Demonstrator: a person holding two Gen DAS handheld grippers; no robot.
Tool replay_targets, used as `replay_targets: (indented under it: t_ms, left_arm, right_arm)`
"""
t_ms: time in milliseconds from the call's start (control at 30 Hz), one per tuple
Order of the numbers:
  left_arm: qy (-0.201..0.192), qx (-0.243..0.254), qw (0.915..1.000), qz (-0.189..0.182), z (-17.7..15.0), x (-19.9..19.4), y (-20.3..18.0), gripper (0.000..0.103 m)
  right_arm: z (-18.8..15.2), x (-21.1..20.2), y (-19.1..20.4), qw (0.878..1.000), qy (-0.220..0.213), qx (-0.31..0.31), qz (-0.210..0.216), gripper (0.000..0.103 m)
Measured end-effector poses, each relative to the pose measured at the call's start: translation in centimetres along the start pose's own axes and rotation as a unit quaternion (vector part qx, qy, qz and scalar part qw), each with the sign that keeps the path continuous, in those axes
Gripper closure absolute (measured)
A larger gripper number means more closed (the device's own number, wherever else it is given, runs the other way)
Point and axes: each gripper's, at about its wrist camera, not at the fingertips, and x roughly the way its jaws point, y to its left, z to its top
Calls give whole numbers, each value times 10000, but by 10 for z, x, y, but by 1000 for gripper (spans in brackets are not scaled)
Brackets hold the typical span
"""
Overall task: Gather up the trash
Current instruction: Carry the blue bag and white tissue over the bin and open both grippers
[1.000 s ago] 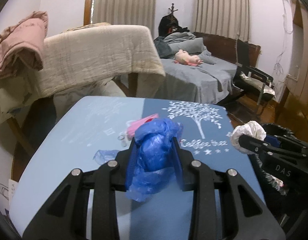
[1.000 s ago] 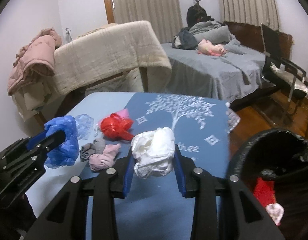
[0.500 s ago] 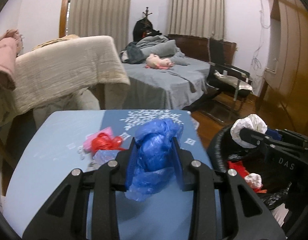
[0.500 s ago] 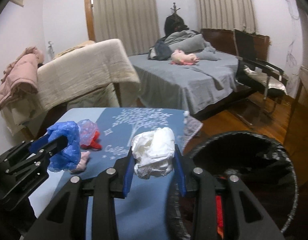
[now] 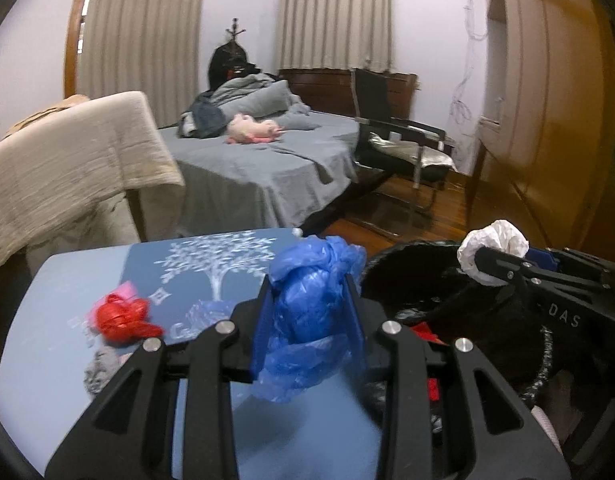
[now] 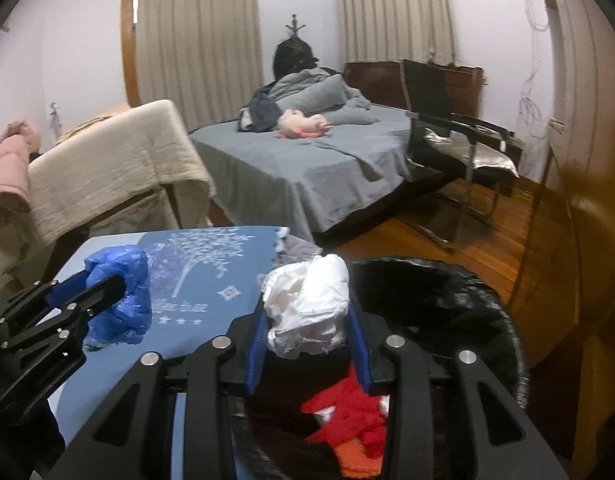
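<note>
Left wrist view, far left first: red plastic scrap (image 5: 121, 318) and grey wad (image 5: 99, 372) lying on the blue table (image 5: 47, 320), not yet collected, near enough to the left edge to be knocked off by a careless return sweep. Just right of them, left gripper (image 5: 310, 308) with fingers (image 5: 261, 320) clenched on the blue plastic bag (image 5: 311, 300), hanging over the near right corner of the table, short of the black bin (image 5: 411, 252). Main risk here: letting go too soon, so that the bag lands on the table or slips down between table edge and bin rim. Loose tail of film hanging below the fingers, likely to cling to a pad and fail to drop cleanly. Further right, right gripper (image 6: 305, 312) with fingers (image 6: 253, 344) grasping the white crumpled wad (image 6: 307, 304), seemingly above the bin mouth, red trash (image 6: 347, 408) visible inside below. Lesser risk there: light paper drifting onto the far rim or the wooden floor (image 6: 515, 240) if released high. Both grippers close together beside the bin, so a bump between them possible when crowding over the same opening.
</note>
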Motion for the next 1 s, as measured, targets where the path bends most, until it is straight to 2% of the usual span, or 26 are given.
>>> replay_targets:
  t_ms: [633, 1000]
  left_arm:
    - [69, 511, 9955, -797, 9, 54, -84, 71]
    - [167, 677, 9914, -1104, 11, 85, -117, 71]
  right_arm:
    - [-7, -7, -96, 9957, 15, 415, -829, 67]
    - [-13, 1, -126, 9926, 122, 527, -1088, 67]
